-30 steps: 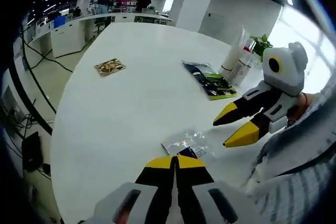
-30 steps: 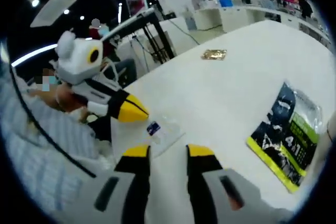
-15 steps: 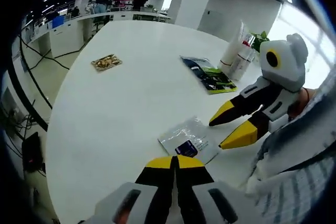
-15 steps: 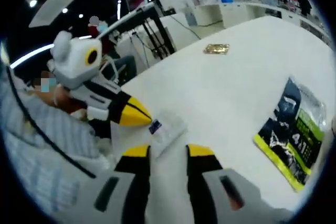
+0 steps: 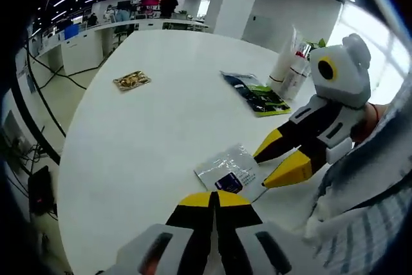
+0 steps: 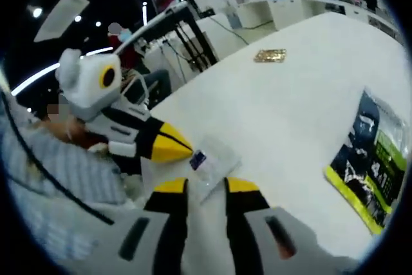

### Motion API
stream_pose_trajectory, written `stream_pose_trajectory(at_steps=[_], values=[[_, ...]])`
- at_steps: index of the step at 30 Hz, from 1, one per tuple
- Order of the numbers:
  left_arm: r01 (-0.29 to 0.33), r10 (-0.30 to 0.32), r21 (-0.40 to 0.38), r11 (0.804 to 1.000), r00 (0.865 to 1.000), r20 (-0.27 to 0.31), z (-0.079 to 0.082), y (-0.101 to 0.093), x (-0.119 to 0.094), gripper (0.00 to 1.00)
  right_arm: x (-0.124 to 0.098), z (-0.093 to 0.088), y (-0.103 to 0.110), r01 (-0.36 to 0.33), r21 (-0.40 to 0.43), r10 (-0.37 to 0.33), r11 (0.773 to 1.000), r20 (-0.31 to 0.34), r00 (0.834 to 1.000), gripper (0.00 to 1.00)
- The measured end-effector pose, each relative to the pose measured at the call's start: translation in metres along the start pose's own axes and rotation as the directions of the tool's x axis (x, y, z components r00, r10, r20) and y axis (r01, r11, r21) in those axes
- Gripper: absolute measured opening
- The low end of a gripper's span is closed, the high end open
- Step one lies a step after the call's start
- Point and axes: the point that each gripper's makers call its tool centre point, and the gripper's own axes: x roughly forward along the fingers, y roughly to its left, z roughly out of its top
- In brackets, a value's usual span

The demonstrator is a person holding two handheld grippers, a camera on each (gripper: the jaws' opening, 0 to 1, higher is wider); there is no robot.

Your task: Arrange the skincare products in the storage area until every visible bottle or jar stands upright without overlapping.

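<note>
A clear sachet [image 5: 230, 172] with a dark label lies flat on the white table [image 5: 161, 133], just ahead of my left gripper [image 5: 215, 195], which is shut with nothing in it. My right gripper [image 5: 264, 169] comes in from the right, open, its yellow tips at the sachet's right edge. In the right gripper view the sachet [image 6: 212, 161] lies just beyond my open right gripper [image 6: 205, 188], and the shut left gripper [image 6: 172, 147] points at it from the left. Two white tubes [image 5: 290, 67] stand upright at the table's far right.
A dark green packet [image 5: 254, 94] lies flat near the tubes and appears again as the packet [image 6: 372, 159]. A gold sachet [image 5: 132, 80] sits far left on the table. A plant [image 5: 317, 47] stands behind the tubes. A person's striped sleeve [image 5: 360, 210] is at the right.
The right gripper has moved down and closer to the clear sachet, its tips now at the sachet's edge. The left gripper has stayed shut.
</note>
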Motion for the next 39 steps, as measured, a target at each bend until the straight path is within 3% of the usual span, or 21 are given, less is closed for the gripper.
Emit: stream_pose_trajectory(at_steps=[11,14,22,27,34,39], values=[[-0.006,0.006,0.0,1.0,1.0,0.018,-0.001,0.0,-0.001,0.01,-0.003,0.01,0.004,0.03,-0.018,-0.029,0.999,0.059,0.998,0.02],[0.005,-0.004,-0.074,0.997,1.0,0.003,-0.003,0.0,-0.002,0.01,-0.004,0.01,0.005,0.04,-0.062,-0.037,0.997,0.062,0.997,0.01],[0.031,-0.031,-0.127,0.991,1.0,-0.001,-0.006,0.002,-0.004,0.04,-0.007,0.008,0.004,0.063,-0.148,-0.052,0.987,0.078,0.996,0.0],[0.089,-0.091,-0.196,0.977,0.996,-0.004,-0.007,-0.006,-0.005,0.05,-0.008,0.008,0.005,0.065,-0.191,-0.049,0.979,0.089,0.995,0.0],[0.11,-0.111,-0.2,0.974,0.994,0.004,-0.007,-0.008,-0.004,0.05,-0.008,0.006,0.007,0.068,-0.266,-0.044,0.962,0.094,0.995,0.0],[0.132,-0.128,-0.2,0.971,0.991,0.035,-0.005,-0.009,-0.005,0.11,-0.009,0.008,0.009,0.063,-0.306,-0.029,0.95,0.114,0.993,0.0]])
